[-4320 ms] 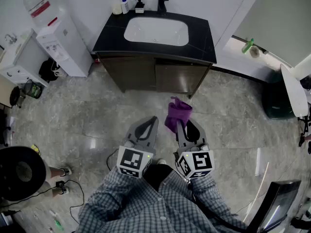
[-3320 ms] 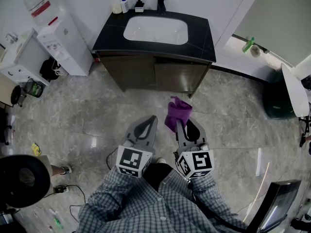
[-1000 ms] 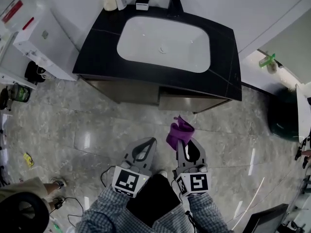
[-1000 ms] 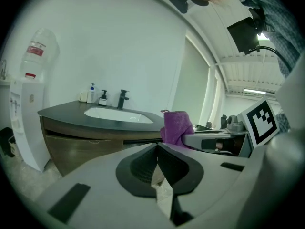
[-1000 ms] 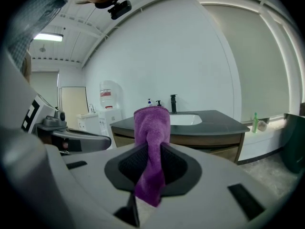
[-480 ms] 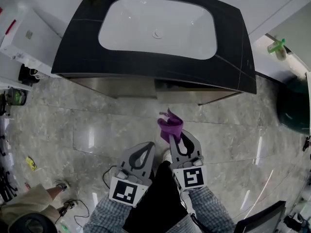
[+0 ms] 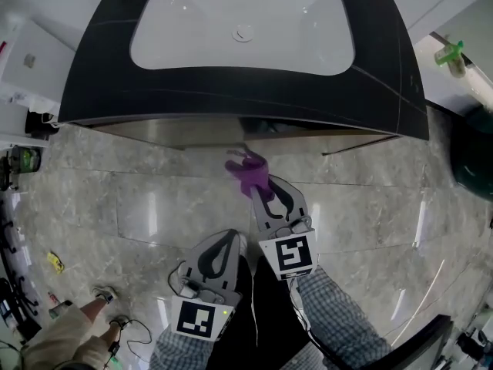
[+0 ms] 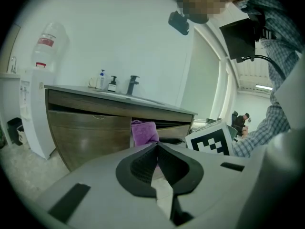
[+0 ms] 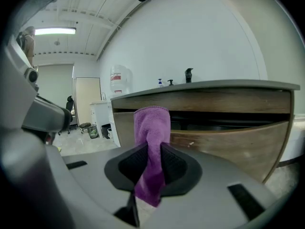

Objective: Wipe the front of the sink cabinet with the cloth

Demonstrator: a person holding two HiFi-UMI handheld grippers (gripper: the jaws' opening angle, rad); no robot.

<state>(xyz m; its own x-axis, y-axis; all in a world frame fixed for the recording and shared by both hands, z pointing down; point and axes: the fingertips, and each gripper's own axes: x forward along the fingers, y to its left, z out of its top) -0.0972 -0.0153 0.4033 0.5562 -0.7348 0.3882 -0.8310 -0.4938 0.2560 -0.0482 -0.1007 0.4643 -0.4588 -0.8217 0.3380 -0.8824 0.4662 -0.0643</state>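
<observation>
Far left in the head view, a white unit (image 7: 27, 56) stands beside the sink cabinet (image 7: 192, 132). A small yellow item (image 7: 55, 262) lies on the marble floor (image 7: 115, 199) below it. The left gripper view shows a water dispenser (image 8: 38, 104) left of the cabinet, with bottles (image 8: 106, 81) and a black faucet (image 8: 132, 85) on the counter.

Left gripper (image 7: 229, 241) hangs low near the person's legs, well back from the cabinet. Its jaws are pressed together with nothing between them.

Black countertop (image 7: 100, 75) with a white basin (image 7: 239, 21) fills the top of the head view. Only a thin strip of the wooden front shows under its edge.

Purple cloth (image 7: 246, 172) sits centre, just in front of the cabinet front. It sticks up out of the right gripper (image 7: 260, 191), and I cannot tell whether it touches the wood.

In the right gripper view the jaws are clamped on the cloth. It rises upright above the jaws, and a tail hangs below them. The wooden front (image 9: 224, 144) lies right behind it, with a dark gap between the upper and lower panels.

Far right in the head view, a green bottle (image 7: 451, 54) lies on a ledge beyond the counter.
</observation>
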